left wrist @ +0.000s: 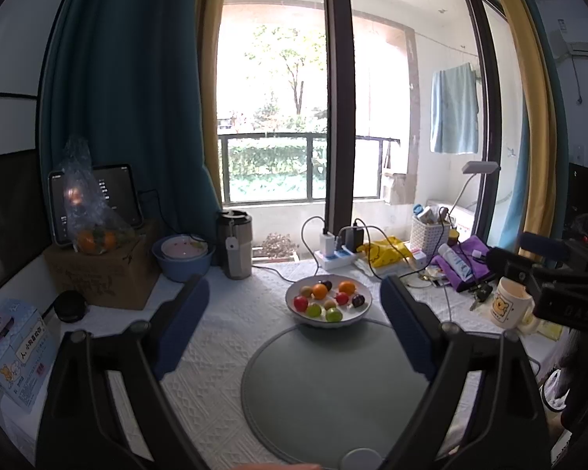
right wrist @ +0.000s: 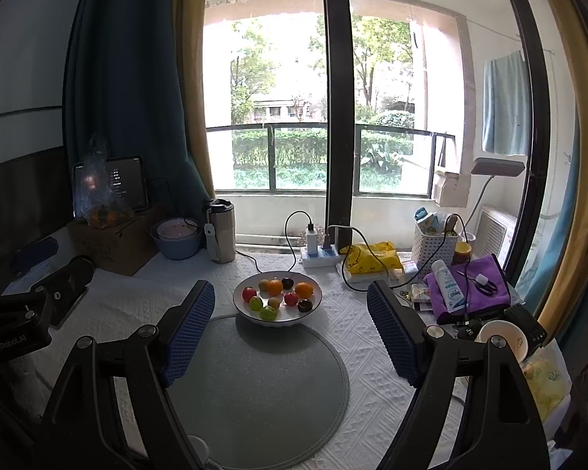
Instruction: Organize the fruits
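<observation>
A white bowl (left wrist: pixel 356 319) holds several small fruits: oranges (left wrist: pixel 320 290), red ones (left wrist: pixel 300 303), green ones (left wrist: pixel 333 314) and dark ones. It stands at the far edge of a round grey mat (left wrist: pixel 333 391). The bowl (right wrist: pixel 247 315) and mat (right wrist: pixel 262 384) also show in the right wrist view. My left gripper (left wrist: pixel 294 313) is open and empty, held above the mat, short of the bowl. My right gripper (right wrist: pixel 290 325) is open and empty, also short of the bowl. The other gripper's body shows at the right edge of the left view and at the left edge of the right view.
A white tablecloth (right wrist: pixel 356 325) covers the table. Behind the bowl are a power strip with cables (right wrist: pixel 319 254), a tumbler (right wrist: pixel 220 235), stacked bowls (right wrist: pixel 176 239), a cardboard box (right wrist: pixel 113 243) with bagged oranges, a yellow bag (right wrist: pixel 372 258), a white basket (right wrist: pixel 435 246), a purple cloth (right wrist: pixel 470 290) and a mug (left wrist: pixel 509 307).
</observation>
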